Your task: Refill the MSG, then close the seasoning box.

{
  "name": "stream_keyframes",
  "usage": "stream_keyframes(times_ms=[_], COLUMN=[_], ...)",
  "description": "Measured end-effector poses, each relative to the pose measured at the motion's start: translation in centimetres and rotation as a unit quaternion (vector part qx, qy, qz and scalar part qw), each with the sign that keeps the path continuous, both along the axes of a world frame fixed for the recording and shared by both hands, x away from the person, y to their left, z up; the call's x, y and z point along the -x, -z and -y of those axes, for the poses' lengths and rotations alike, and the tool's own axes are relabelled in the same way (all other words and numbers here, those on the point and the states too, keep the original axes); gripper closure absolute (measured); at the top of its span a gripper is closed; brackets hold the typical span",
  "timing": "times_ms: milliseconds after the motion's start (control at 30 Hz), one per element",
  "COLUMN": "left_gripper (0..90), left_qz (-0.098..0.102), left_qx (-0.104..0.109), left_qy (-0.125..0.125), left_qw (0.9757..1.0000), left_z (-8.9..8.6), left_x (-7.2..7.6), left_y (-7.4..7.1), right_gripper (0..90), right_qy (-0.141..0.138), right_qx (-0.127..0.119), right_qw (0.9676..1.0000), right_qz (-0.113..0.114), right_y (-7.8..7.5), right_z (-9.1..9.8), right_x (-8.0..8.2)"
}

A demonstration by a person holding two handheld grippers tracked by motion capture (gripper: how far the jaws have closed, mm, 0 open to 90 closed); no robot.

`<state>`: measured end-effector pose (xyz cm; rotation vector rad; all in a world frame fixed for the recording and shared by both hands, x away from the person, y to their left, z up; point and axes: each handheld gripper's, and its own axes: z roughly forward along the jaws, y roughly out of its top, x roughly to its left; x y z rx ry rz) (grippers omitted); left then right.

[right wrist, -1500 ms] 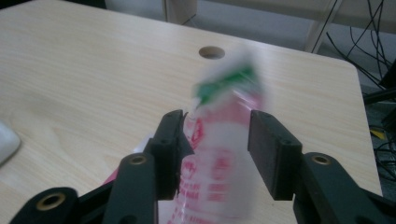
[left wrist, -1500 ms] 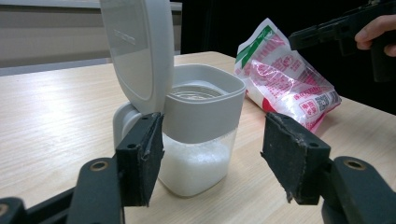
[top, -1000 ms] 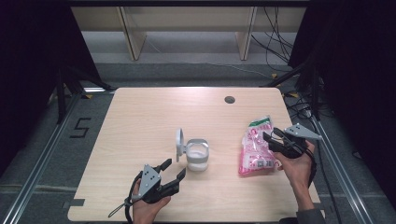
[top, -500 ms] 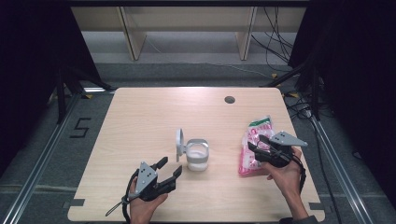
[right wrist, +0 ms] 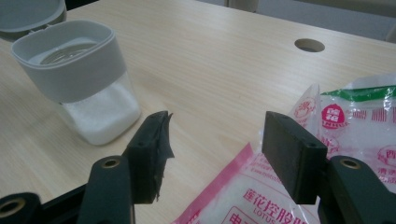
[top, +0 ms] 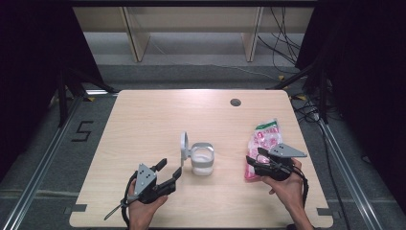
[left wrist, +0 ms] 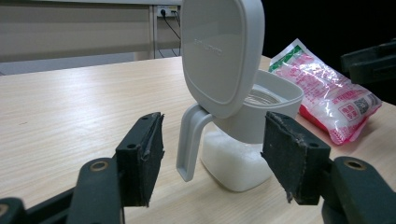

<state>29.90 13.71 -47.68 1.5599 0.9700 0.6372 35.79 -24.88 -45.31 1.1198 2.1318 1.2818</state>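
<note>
A pale wooden worktop is seen from above, with a small round cable hole near its far right corner. Near the middle of the worktop, a little toward the near edge, a clear plastic jar with a grey collar and a hinged grey lid is stood upright; the lid is swung up on its left side, and white granules are seen filling the lower part of the jar. Close to the right edge, a pink and white plastic bag with a green band at its far end is laid flat.

The left gripper is held low near the near edge, just left of the jar, and its jaws are spread wide with nothing between them; in the left gripper view the jar's grey handle is framed between the two pads, well beyond them.

The right gripper is held at the near end of the bag. Its jaws have just been opening, and in the right gripper view they are parted over the pink edge of the bag, whose corner is seen lying below the gap without being pinched by the pads.
</note>
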Motion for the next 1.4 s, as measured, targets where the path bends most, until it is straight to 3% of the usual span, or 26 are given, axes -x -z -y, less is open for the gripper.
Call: stream_keyframes(times_ms=[67, 100, 133, 167, 300, 333, 400, 433, 500, 533, 600, 733, 767, 867, 933, 967, 1000, 1033, 1400], left_gripper=[37.6, 37.7, 37.8, 38.0, 39.1, 40.0, 41.7, 42.4, 47.1, 49.8, 59.6, 75.3, 78.3, 85.2, 88.2, 88.8, 89.2, 89.2, 89.3], left_qz=[0.000, 0.001, 0.004, 0.004, 0.002, 0.003, 0.005, 0.003, 0.013, 0.011, 0.016, 0.022, 0.027, 0.027, 0.026, 0.025, 0.027, 0.024, 0.036], left_qx=[-0.003, -0.003, 0.004, 0.003, -0.004, -0.005, -0.010, -0.006, -0.002, -0.008, -0.006, -0.018, -0.021, -0.022, -0.015, -0.019, -0.014, -0.017, -0.019], left_qy=[-0.001, -0.002, -0.002, -0.002, -0.004, -0.003, 0.001, -0.002, 0.004, 0.001, 0.010, 0.002, 0.001, 0.004, 0.009, 0.008, 0.009, 0.010, 0.023], left_qw=[1.0000, 1.0000, 1.0000, 1.0000, 1.0000, 1.0000, 0.9999, 1.0000, 0.9999, 0.9999, 0.9998, 0.9996, 0.9994, 0.9994, 0.9995, 0.9995, 0.9995, 0.9995, 0.9989], left_z=[-0.1, -0.1, -0.1, -0.2, -0.3, -0.2, -0.3, -0.3, -0.3, -0.5, -0.6, -0.6, -0.6, -0.4, -0.2, -0.2, 0.0, 0.1, 1.2], left_x=[-0.1, -0.2, -0.3, -0.4, -0.6, -0.7, -0.8, -0.7, -0.8, -0.7, -0.8, -1.0, -1.1, -1.3, -1.7, -1.8, -2.0, -2.0, -2.3], left_y=[-0.1, -0.2, -0.2, -0.2, -0.4, -0.4, -0.4, -0.4, -0.4, -0.5, -0.5, -0.8, -0.9, -0.9, -0.8, -0.9, -0.8, -0.9, -1.6], right_gripper=[42.2, 42.2, 42.1, 42.1, 42.0, 41.9, 41.8, 41.8, 41.7, 41.7, 41.7, 41.7, 41.7, 41.8, 41.8, 41.8, 41.8, 41.8, 41.8], right_qy=[0.005, 0.000, 0.005, -0.003, -0.001, -0.007, 0.003, -0.004, -0.002, -0.011, -0.011, -0.010, -0.012, -0.014, -0.016, -0.020, -0.023, -0.024, -0.024], right_qx=[-0.003, 0.005, -0.008, 0.006, -0.002, 0.005, -0.001, 0.008, -0.001, 0.003, 0.004, -0.001, 0.008, 0.004, 0.011, 0.006, 0.008, 0.006, 0.002], right_qw=[1.0000, 1.0000, 0.9999, 1.0000, 0.9999, 0.9999, 0.9997, 0.9999, 0.9997, 0.9998, 0.9998, 0.9998, 0.9999, 0.9998, 0.9998, 0.9997, 0.9997, 0.9997, 0.9997], right_qz=[-0.008, 0.000, -0.010, -0.007, -0.016, -0.009, -0.025, -0.009, -0.024, -0.013, -0.012, -0.018, -0.009, -0.015, -0.001, -0.013, 0.003, -0.007, -0.008], right_y=[0.1, 0.2, 0.3, 0.3, 0.6, 0.7, 0.7, 0.8, 0.8, 0.9, 0.9, 0.8, 0.8, 0.7, 0.7, 0.7, 0.8, 0.7, 0.6], right_z=[-0.1, 0.0, -0.2, 0.1, -0.1, 0.0, -0.1, 0.1, 0.0, 0.1, 0.0, -0.2, -0.1, -0.1, -0.1, -0.2, -0.1, -0.2, -0.3], right_x=[0.3, 0.3, 0.5, 0.5, 0.9, 0.8, 1.2, 1.0, 1.3, 1.1, 1.2, 1.5, 1.4, 1.6, 1.6, 1.7, 1.5, 1.6, 1.9])
